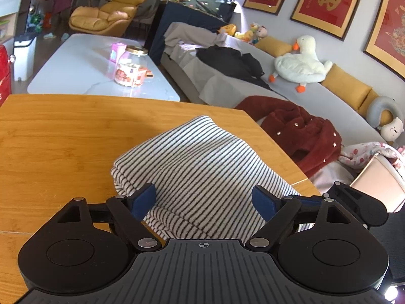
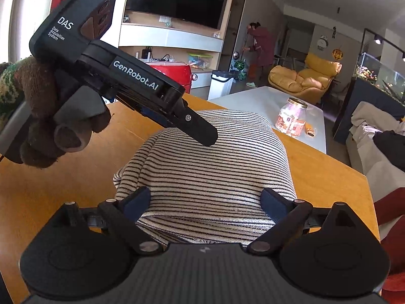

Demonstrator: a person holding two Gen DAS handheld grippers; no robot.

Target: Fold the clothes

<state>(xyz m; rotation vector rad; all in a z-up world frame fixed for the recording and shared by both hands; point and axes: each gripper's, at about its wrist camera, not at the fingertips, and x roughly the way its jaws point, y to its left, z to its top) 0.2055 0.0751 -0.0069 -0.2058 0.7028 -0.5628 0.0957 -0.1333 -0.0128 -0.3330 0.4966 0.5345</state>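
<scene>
The left hand-held gripper (image 1: 203, 197), black with blue pads, fills the bottom of its own view with its jaws spread wide, gripping nothing; the cloth lies between and beneath them without either pad pressing on it. The right hand-held gripper (image 2: 205, 202) stands just as wide over the near edge of the same bundle, also holding nothing. That bundle, a folded white knit garment with thin black stripes (image 1: 200, 157), rests in several layers on the honey-coloured wooden counter (image 1: 63, 136), toward its right edge in the left view. In the right wrist view the left tool reaches in from the upper left, one black finger (image 2: 202, 131) low over the top of the fold, possibly touching it, though the angle makes that hard to judge; a brown-gloved hand (image 2: 43, 116) grips its handle. Beyond the counter stands a white marble-look coffee table (image 1: 83, 71) with a gold-lidded glass jar (image 1: 130, 68). To the right, a fuzzy dark red coat (image 1: 301, 131) lies on a grey sofa (image 1: 316, 96) beside a white plush goose (image 1: 301, 63).
</scene>
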